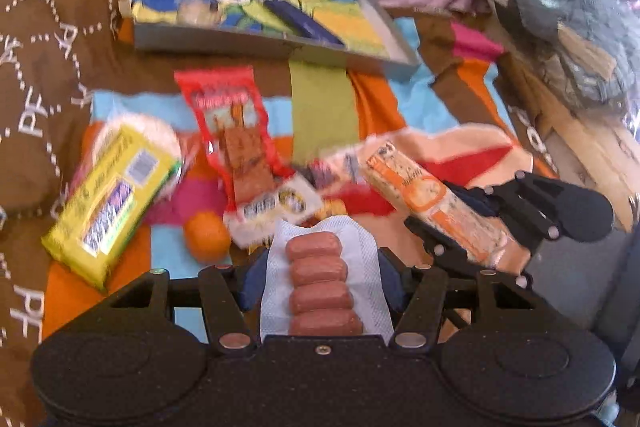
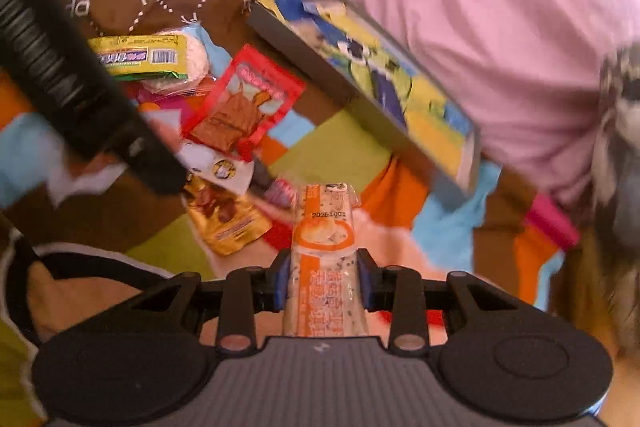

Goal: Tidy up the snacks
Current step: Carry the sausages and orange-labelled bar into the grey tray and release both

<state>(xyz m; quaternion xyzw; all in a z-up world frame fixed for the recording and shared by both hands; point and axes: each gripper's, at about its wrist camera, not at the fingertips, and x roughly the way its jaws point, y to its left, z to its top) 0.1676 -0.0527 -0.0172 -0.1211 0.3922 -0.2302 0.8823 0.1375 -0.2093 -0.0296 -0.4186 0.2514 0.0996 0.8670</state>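
Covering the whole work surface is a patchwork blanket (image 1: 324, 107), and on its far side I see a shallow grey tray (image 1: 256, 45) with flat yellow, blue and green packets already lying in it. Between the tray and my grippers the loose snacks are scattered: a yellow packet (image 1: 108, 203) at the left, a red packet (image 1: 236, 135) near the middle, a gold pouch (image 2: 228, 223) close to the right gripper's side, and a small orange (image 1: 207, 235) just beside the left gripper.

The right gripper (image 2: 323, 283) has its jaws closed narrowly on an orange-and-white bar (image 2: 324, 259), gripped about mid-length with the far end projecting forward. The left gripper (image 1: 318, 279) has its jaws drawn in against a sausage pack (image 1: 320, 283), a white wrapper holding a row of small sausages; the wrapper's edges crumple outward past the fingers.

Both held snacks hang clear of the blanket and well short of the tray. I judge the step in hand to be carrying both items to the tray. To do it well, I would bring one gripper in at a time, since the two sit close together. I would lower each item flat into a bare part of the tray, then release only once it rests there. Motion blur suggests slowing before release.
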